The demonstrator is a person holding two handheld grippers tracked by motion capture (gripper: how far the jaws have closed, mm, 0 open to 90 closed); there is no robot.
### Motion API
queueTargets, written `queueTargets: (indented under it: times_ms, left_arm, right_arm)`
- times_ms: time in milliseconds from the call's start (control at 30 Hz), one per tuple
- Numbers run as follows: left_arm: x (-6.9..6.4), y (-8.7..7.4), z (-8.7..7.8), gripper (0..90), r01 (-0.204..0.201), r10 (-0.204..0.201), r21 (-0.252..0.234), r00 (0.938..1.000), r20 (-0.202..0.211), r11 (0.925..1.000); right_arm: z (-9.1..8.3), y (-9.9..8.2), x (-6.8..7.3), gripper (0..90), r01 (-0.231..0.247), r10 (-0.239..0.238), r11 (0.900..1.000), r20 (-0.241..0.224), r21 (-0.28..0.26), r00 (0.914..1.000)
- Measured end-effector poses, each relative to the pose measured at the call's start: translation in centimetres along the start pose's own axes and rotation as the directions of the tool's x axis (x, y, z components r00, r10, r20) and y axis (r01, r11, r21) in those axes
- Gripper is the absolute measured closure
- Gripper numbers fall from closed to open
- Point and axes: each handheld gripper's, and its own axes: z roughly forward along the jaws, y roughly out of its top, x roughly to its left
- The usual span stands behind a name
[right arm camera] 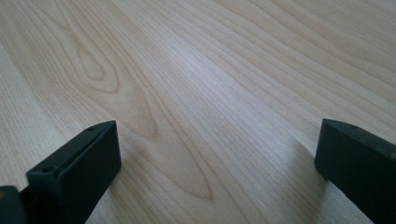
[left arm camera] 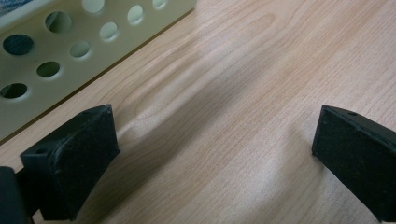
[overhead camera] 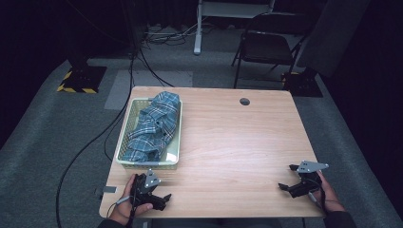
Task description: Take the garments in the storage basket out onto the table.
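Observation:
A blue plaid shirt [overhead camera: 154, 126] lies crumpled in a pale green perforated basket [overhead camera: 124, 137] on the left half of the wooden table [overhead camera: 228, 142]. My left gripper [overhead camera: 161, 194] rests near the table's front left edge, just in front of the basket, held by a hand. Its jaws stand wide apart over bare wood [left arm camera: 215, 135], with the basket wall [left arm camera: 70, 56] close at upper left. My right gripper [overhead camera: 291, 176] sits at the front right corner, also in a hand, open with only wood grain [right arm camera: 215, 140] between its jaws.
A round cable hole [overhead camera: 244, 101] is at the table's far edge. Behind the table stand a folding chair [overhead camera: 266, 45] and a white desk leg [overhead camera: 198, 28]. Cables [overhead camera: 119, 114] trail over the grey floor on the left.

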Motion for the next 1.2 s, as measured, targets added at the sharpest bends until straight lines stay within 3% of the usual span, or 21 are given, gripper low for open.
queueTargets:
  times_ms: [400,600,800,1200]
  left_arm:
    - [0.0,-0.1,0.1,0.0,0.000,0.000,-0.015,1.0000,0.000,0.9999]
    - [-0.1,0.4,0.0,0.2,0.006,-0.005,0.023,0.9999,-0.009,0.9997]
    - [-0.5,0.8,-0.2,0.4,0.005,-0.004,0.092,0.9999,-0.011,0.9957]
    - [-1.0,1.3,-0.5,1.6,-0.019,0.022,0.138,0.9995,-0.022,0.9903]
  right_arm:
    - [0.0,0.0,0.0,0.3,0.002,-0.002,1.0000,-0.002,0.000,1.0000]
    - [0.0,0.0,0.0,0.3,0.003,-0.003,1.0000,-0.003,0.000,1.0000]
    - [0.0,0.0,-0.1,0.2,0.004,-0.004,1.0000,-0.005,0.001,1.0000]
    - [0.0,0.0,-0.1,0.2,0.004,-0.004,1.0000,-0.005,0.001,1.0000]
